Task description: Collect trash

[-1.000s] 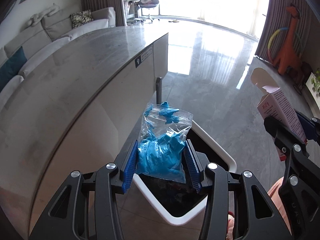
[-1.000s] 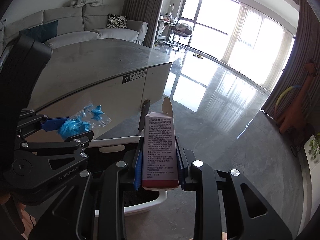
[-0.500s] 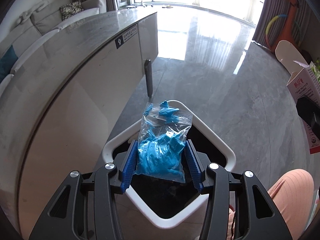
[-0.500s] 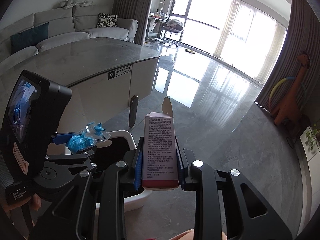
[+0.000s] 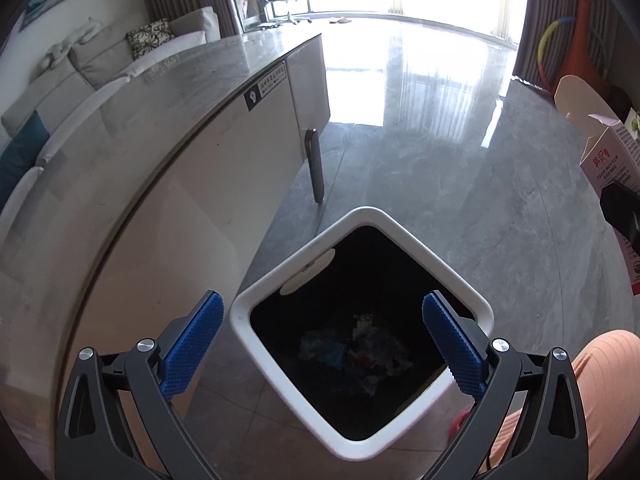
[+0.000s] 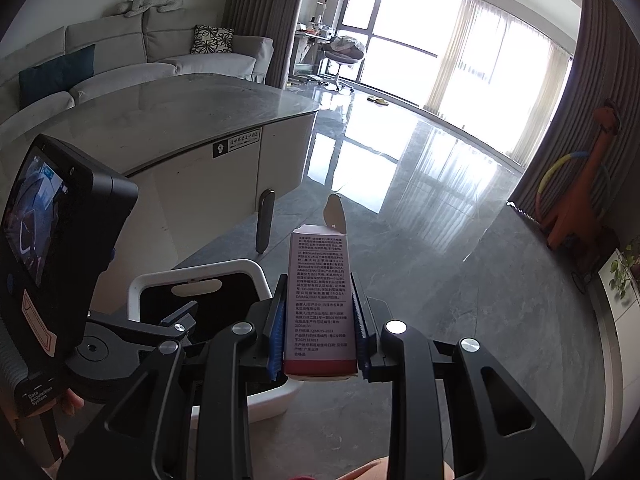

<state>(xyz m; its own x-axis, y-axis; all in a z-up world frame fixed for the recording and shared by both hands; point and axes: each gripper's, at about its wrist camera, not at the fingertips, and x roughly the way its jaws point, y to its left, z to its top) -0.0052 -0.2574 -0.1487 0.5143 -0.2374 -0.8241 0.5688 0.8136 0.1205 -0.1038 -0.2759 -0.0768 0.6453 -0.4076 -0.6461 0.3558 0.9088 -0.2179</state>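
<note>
My left gripper (image 5: 323,304) hangs over the white trash bin (image 5: 400,236); its jaws are opening wide with nothing between them. The clear bag of blue stuff (image 5: 320,350) lies dimly at the bottom of the bin's dark inside, among other scraps. My right gripper (image 6: 318,280) is shut on a tall pink carton (image 6: 320,304) with its top flap open, held upright just right of the bin (image 6: 200,270). The carton (image 5: 612,152) also shows at the right edge of the left wrist view.
A marble-topped table (image 5: 160,92) with a dark leg (image 5: 316,168) stands close on the bin's left. A person's orange-clad leg (image 5: 560,380) is at the bin's right. Glossy grey floor (image 6: 440,240) stretches ahead, with an orange giraffe toy (image 6: 580,200) far right.
The left jaws have spread wide and the bag of blue stuff has dropped from them into the bin. The right gripper still holds the carton, hardly moved.
</note>
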